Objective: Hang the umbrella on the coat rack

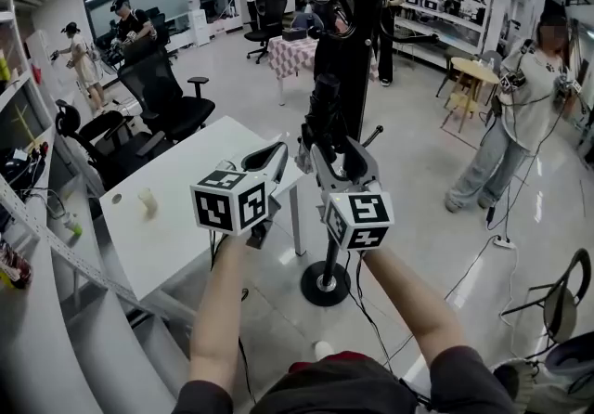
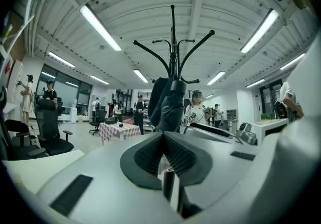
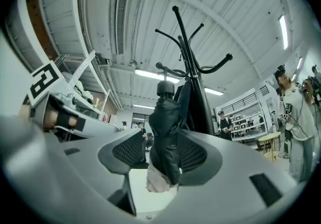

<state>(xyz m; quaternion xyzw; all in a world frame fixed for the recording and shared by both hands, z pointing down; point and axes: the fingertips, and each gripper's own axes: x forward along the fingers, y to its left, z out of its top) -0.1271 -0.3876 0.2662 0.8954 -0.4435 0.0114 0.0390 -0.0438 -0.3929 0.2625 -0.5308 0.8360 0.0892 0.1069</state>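
Right claw: the right claw (image 1: 325,150) is closed on the umbrella (image 1: 324,113); in the right gripper view its 2 ribbed pads (image 3: 131,151) press the folded cloth from either side.
Right claw, own view: the right claw (image 3: 165,153) points upward, with the umbrella (image 3: 165,122) rising between the jaws and a round black cap at its upper end.
Umbrella: black, folded and upright, held close against the pole of the coat rack (image 1: 368,41). Whether it touches the pole cannot be told. A pale bit shows at its lower end in the right gripper view.
Left claw: the left claw (image 1: 275,157) holds nothing. In the left gripper view the left claw (image 2: 167,148) has its pads brought together into a narrow V.
Left claw position: just left of the right claw and over the edge of the surface (image 1: 181,217), with the umbrella (image 2: 168,103) ahead of it and apart from it.
Coat rack: a black pole on a round base on the floor, with curved hooks spreading from the top (image 2: 173,54) (image 3: 186,49).
Marker cubes: 1 on each claw, the left cube (image 1: 230,201) and the right cube (image 1: 360,220), side by side below the jaws.
Surface: white, carrying a small pale object (image 1: 148,201) near its left part.
Surroundings: black office chairs (image 1: 162,97) behind the surface; a person (image 1: 520,115) stands on the right, well apart from the coat rack.
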